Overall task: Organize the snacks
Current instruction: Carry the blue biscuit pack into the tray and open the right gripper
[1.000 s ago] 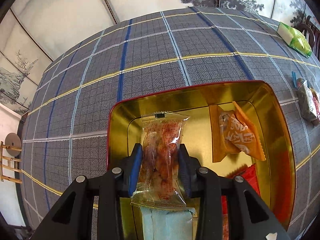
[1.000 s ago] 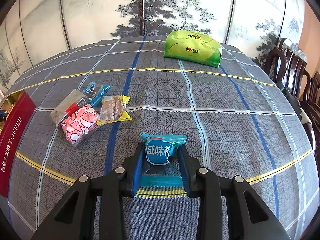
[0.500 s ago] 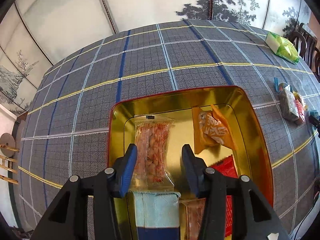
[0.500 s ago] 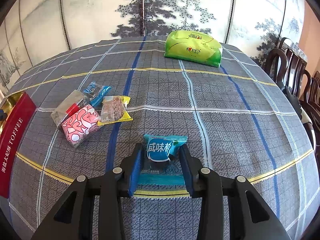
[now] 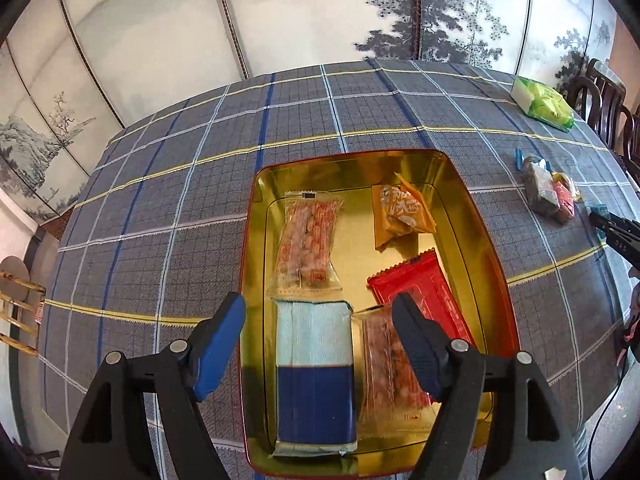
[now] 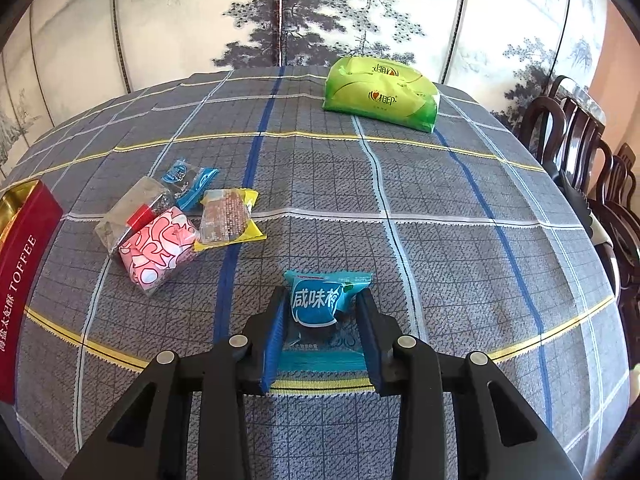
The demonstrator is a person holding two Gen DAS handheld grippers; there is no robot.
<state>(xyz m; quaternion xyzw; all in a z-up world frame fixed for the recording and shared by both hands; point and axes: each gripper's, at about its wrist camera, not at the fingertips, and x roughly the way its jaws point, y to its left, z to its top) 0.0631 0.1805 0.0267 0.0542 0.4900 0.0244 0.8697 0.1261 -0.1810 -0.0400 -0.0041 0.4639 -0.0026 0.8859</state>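
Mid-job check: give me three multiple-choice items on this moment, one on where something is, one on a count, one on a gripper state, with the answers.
1. Where does the peanut packet lie?
A. in the gold tin
B. on the tablecloth beside the tin
C. between the left fingers

2. How many snack packets lie inside the gold tin?
A. three
B. five
C. seven

3. What is the right gripper doing?
A. hanging open over bare cloth
B. shut on the teal snack packet
C. shut on the green tissue pack

Answers:
1 A: the packet lies flat on the tin's floor, ahead of the open left gripper.
2 B: peanut packet, orange packet, red packet, blue wafer pack and a second peanut packet.
3 B: both fingers press the sides of the teal snack packet.
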